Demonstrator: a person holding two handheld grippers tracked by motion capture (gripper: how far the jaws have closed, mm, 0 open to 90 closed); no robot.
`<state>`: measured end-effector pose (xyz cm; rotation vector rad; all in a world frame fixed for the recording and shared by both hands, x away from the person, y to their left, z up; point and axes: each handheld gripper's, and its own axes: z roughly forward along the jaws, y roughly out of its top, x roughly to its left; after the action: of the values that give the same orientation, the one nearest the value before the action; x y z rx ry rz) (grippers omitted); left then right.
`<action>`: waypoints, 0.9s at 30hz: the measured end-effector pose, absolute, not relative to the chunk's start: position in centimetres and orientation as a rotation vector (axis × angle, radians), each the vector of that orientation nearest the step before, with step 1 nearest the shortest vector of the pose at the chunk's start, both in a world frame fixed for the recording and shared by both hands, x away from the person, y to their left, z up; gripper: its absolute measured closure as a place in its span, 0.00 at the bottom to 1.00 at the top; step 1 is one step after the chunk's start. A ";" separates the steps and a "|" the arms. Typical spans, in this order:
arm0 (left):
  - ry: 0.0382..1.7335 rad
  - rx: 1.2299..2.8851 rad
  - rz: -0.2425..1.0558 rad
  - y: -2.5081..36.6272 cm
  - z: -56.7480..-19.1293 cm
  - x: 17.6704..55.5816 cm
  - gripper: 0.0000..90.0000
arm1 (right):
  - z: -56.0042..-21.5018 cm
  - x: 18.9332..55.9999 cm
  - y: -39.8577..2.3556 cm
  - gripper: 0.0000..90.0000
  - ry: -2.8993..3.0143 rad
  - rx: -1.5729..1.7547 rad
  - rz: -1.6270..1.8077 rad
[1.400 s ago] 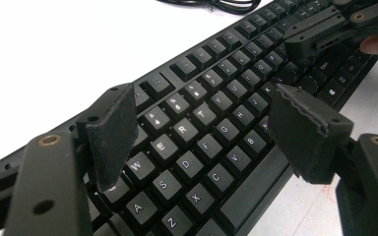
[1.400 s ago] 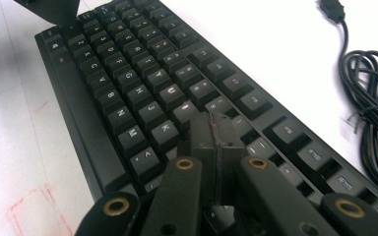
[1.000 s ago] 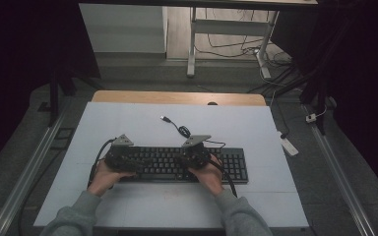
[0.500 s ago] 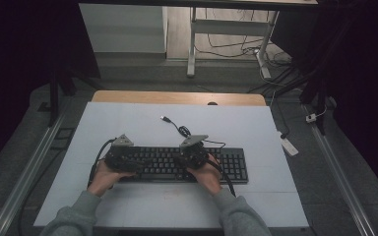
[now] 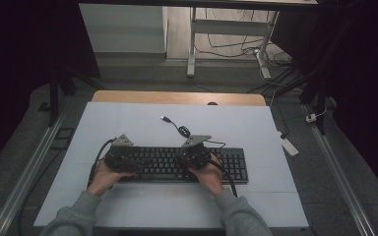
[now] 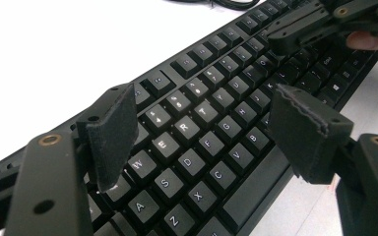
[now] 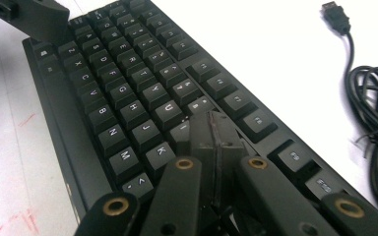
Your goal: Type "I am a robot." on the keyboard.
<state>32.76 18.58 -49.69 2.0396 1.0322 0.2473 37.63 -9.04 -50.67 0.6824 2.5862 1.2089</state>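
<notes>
The keyboard [image 5: 177, 164], a flat black plastic slab with rows of square, white-lettered keys, lies along the near half of the white table [image 5: 128, 123]. Over its letter rows hangs the left gripper [image 6: 202, 132], its flat, matte black pads spread wide with nothing between them, one pad edge rough and ragged. Farther along the keys sits the right gripper [image 7: 211, 132], its two pads pressed together into a blunt wedge whose tip meets the keys near the I and K. Beyond the keyboard, a glossy black cable [image 7: 374, 113] lies coiled, ending in a small rectangular plug [image 7: 335, 15].
</notes>
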 end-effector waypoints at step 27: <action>1.035 2.038 0.257 18.7 -49.7 32.8 0.30 | -49.7 34.9 -16.2 0.61 2.452 0.785 1.263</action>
<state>32.76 18.69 -49.70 2.0382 1.0349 0.2566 34.88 -16.22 -49.65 0.7854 2.4516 1.2627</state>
